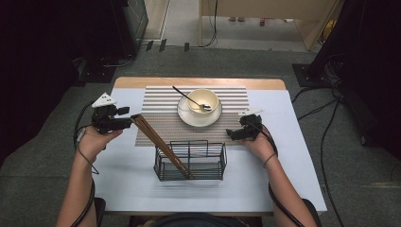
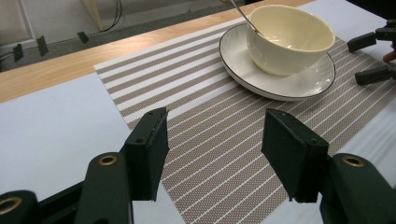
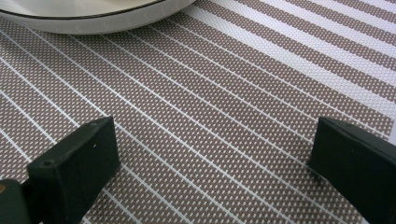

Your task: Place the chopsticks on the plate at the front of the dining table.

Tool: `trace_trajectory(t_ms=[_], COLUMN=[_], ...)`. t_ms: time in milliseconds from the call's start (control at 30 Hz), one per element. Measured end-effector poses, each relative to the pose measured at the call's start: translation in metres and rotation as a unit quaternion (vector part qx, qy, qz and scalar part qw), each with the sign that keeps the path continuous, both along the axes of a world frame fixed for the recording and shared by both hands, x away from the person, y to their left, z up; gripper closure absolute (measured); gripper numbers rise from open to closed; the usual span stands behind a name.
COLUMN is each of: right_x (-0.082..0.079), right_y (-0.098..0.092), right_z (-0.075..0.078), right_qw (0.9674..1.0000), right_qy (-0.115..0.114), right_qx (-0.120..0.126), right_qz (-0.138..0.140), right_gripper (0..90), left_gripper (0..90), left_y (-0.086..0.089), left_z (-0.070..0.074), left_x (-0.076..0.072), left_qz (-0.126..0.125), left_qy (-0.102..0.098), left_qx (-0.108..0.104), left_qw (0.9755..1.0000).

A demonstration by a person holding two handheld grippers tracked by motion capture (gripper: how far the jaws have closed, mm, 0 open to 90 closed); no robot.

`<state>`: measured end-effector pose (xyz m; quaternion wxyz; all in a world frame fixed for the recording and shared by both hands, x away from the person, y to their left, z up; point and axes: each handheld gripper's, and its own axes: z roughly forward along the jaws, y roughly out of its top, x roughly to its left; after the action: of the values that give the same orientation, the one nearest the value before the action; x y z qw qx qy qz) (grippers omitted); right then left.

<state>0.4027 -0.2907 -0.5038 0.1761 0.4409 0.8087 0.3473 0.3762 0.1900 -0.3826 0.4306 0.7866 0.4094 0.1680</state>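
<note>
A bundle of brown chopsticks [image 1: 158, 142] leans out of a black wire basket [image 1: 190, 161], its upper ends pointing up and left. My left gripper [image 1: 128, 118] hovers just beside those ends. In its own view the left gripper [image 2: 212, 126] is open, with only the striped placemat [image 2: 210, 107] between the jaws. A cream bowl [image 1: 203, 100] with a spoon [image 1: 189, 98] sits on a white plate [image 1: 189, 116]. My right gripper [image 1: 234, 128] rests low at the placemat's near right corner. The right gripper [image 3: 210, 140] is open over bare mat, with the plate [image 3: 93, 18] just beyond.
The placemat [image 1: 161, 101] lies on a white table top [image 1: 283, 156] with a wooden strip along the far edge. The basket stands near the middle front. Cables trail from both grippers, and the floor beyond holds more cables and dark equipment.
</note>
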Motion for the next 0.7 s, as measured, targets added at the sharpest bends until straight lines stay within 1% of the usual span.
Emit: trace_trajectory(t_ms=[67, 133, 233, 267, 333, 400, 467, 533, 567, 633, 700], right_x=[0.000, 0.000, 0.000, 0.000, 0.000, 0.000, 0.000, 0.000, 0.000, 0.000, 0.000], right_y=[0.000, 0.000, 0.000, 0.000, 0.000, 0.000, 0.000, 0.000, 0.000, 0.000, 0.000], right_z=[0.000, 0.000, 0.000, 0.000, 0.000, 0.000, 0.000, 0.000, 0.000, 0.000, 0.000], right_qw=[1.0000, 1.0000, 1.0000, 1.0000, 1.0000, 1.0000, 1.0000, 1.0000, 1.0000, 1.0000, 1.0000], right_qy=[0.000, 0.001, 0.000, 0.000, 0.000, 0.000, 0.000, 0.000, 0.000, 0.000, 0.000], right_qx=[0.000, 0.000, 0.000, 0.000, 0.000, 0.000, 0.000, 0.000, 0.001, 0.001, 0.000], right_qz=[0.000, 0.000, 0.000, 0.000, 0.000, 0.000, 0.000, 0.001, 0.000, 0.000, 0.000], right_gripper=[0.9, 0.8, 0.9, 0.8, 0.9, 0.8, 0.9, 0.8, 0.8, 0.8, 0.8], left_gripper=[44.7, 45.2, 39.9, 37.6, 32.3, 31.7, 30.7, 31.8, 33.8, 39.3, 40.3], left_y=[0.001, 0.003, 0.003, 0.003, 0.003, 0.004, 0.006, 0.009, 0.010, 0.013, 0.016], left_z=[0.004, 0.008, 0.012, 0.014, 0.015, 0.016, 0.018, 0.020, 0.022, 0.026, 0.030], left_x=[-0.001, -0.003, -0.006, -0.007, -0.008, -0.009, -0.010, -0.011, -0.012, -0.015, -0.018], left_qz=[0.000, -0.004, -0.006, -0.004, -0.007, -0.012, -0.016, -0.019, -0.022, -0.024, -0.027], left_qy=[0.007, 0.013, 0.008, 0.011, 0.018, 0.018, 0.022, 0.026, 0.026, 0.023, 0.014], left_qx=[-0.007, -0.014, -0.010, -0.008, -0.012, -0.016, -0.020, -0.024, -0.024, -0.022, -0.026], left_qw=[1.0000, 0.9998, 0.9999, 0.9999, 0.9998, 0.9996, 0.9994, 0.9992, 0.9991, 0.9992, 0.9992])
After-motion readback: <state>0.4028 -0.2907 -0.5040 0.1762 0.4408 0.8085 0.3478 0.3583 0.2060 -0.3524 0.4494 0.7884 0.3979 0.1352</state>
